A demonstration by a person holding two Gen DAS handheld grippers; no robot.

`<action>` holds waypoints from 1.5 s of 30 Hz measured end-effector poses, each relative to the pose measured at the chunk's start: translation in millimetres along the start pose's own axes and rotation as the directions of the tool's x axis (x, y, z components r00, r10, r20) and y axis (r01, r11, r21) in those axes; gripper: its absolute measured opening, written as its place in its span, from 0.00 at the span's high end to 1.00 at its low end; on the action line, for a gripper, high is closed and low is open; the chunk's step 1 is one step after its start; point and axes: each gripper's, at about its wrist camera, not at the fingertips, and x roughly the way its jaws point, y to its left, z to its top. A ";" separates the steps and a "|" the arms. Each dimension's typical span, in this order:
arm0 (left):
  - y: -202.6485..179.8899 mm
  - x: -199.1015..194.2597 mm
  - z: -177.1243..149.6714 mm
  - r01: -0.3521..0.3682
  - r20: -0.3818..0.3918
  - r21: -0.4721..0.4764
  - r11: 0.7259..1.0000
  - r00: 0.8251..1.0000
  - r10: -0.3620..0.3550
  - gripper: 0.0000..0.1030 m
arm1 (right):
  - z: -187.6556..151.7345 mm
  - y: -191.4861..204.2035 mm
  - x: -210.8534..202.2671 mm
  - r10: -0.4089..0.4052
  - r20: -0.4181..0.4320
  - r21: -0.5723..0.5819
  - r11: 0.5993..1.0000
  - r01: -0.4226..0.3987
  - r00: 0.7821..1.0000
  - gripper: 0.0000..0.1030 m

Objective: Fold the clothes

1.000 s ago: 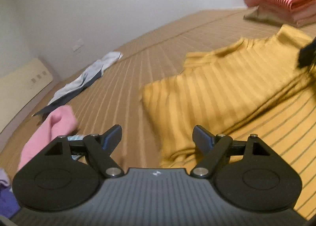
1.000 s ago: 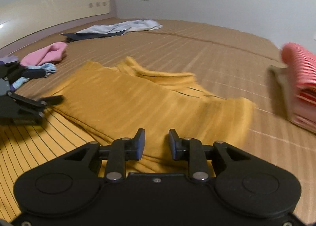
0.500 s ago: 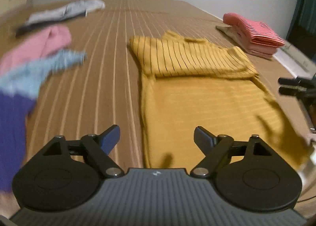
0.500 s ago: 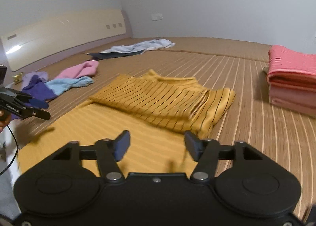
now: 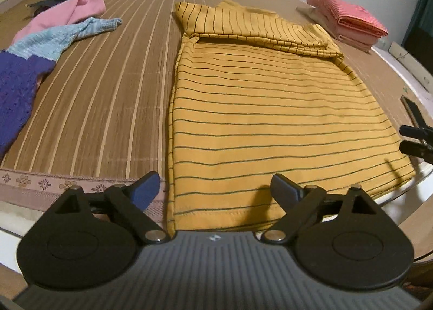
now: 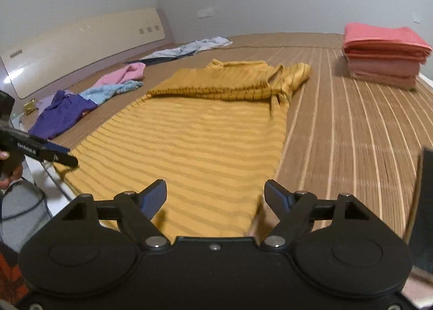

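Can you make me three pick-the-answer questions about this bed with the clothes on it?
1. Where is the folded pink stack?
A. On the yellow shirt
B. Off to the right of the yellow shirt, apart from it
C. On the floor

2. What colour are the thin lines on the yellow shirt?
A. Dark
B. White
C. Red

3. How are the left gripper and the right gripper?
A. Both pinching the shirt
B. One open, one shut
C. Both open, holding nothing

Answers: 1 B, bare mat shows between the stack and the shirt. 2 A, dark stripes cross the yellow cloth. 3 C, each pair of fingers stands wide apart above the hem.
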 end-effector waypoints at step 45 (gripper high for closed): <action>32.2 -5.2 86.6 0.139 0.222 -0.133 0.981 0.969 -0.107 0.87 | 40.0 -46.8 2.0 0.101 0.234 0.294 0.941 -0.169 0.967 0.93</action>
